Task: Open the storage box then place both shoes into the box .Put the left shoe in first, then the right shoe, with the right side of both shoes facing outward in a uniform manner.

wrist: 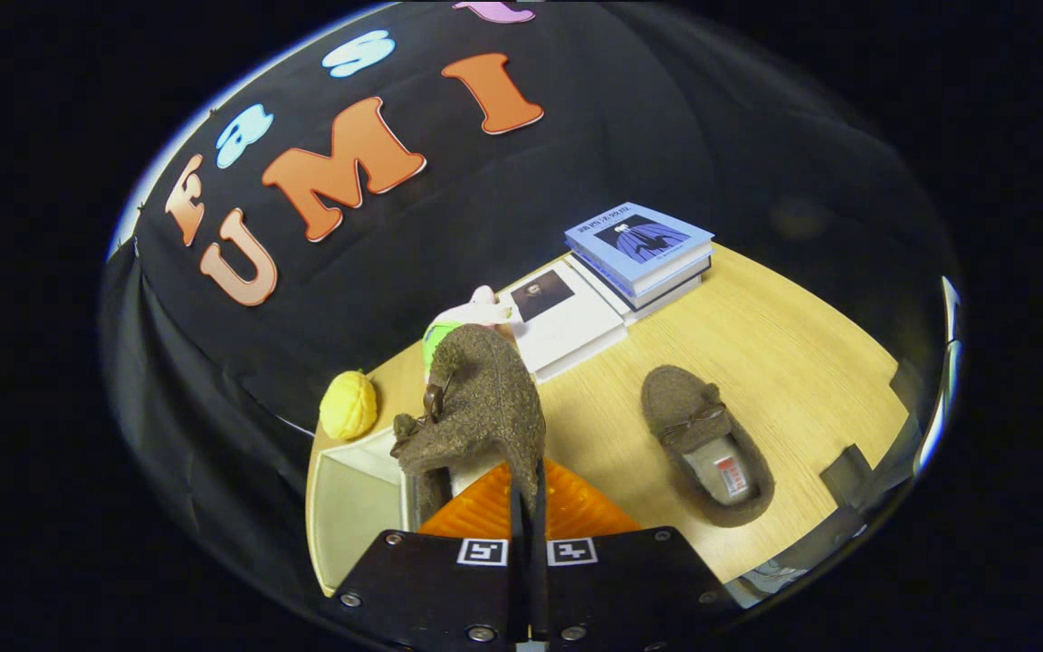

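Over the open box (354, 493), the jaws pinch one shoe (481, 407) by its heel edge, not yet inside. Second shoe (707, 444) waits on the tabletop (784, 362); both placements remain.

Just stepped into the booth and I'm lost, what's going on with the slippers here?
A hand-held gripper is shut on one brown slipper, pinching its heel rim so the toe hangs out ahead of the fingers, above the open storage box. The other slipper lies on the wooden table, off to the side, sole down. Nothing can be seen in the visible part of the box. Beyond them sit a yellow ball and stacked books.
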`<state>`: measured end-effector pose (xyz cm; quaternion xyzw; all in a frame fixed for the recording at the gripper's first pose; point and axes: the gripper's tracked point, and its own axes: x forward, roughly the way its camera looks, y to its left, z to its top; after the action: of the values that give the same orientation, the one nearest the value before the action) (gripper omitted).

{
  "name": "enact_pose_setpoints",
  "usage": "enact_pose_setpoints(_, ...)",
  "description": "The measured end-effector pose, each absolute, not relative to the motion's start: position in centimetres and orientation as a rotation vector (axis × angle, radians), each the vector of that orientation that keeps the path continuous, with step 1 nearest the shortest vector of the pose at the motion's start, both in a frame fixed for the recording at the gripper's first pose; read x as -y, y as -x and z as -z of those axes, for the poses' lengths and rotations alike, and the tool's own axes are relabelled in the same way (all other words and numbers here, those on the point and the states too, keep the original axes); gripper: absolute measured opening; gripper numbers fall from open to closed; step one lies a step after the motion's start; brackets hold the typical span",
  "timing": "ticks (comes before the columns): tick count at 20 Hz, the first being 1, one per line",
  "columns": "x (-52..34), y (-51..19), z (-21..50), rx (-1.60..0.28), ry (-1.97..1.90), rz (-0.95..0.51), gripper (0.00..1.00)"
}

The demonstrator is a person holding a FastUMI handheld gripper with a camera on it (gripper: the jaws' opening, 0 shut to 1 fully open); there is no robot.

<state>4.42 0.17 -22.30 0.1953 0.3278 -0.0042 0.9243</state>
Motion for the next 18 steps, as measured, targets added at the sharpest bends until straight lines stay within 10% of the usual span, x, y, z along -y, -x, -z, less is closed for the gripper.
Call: enact_pose_setpoints(18, -17.0, -1.5, 23.1, -0.765, -0.412, -0.172, 0.01)
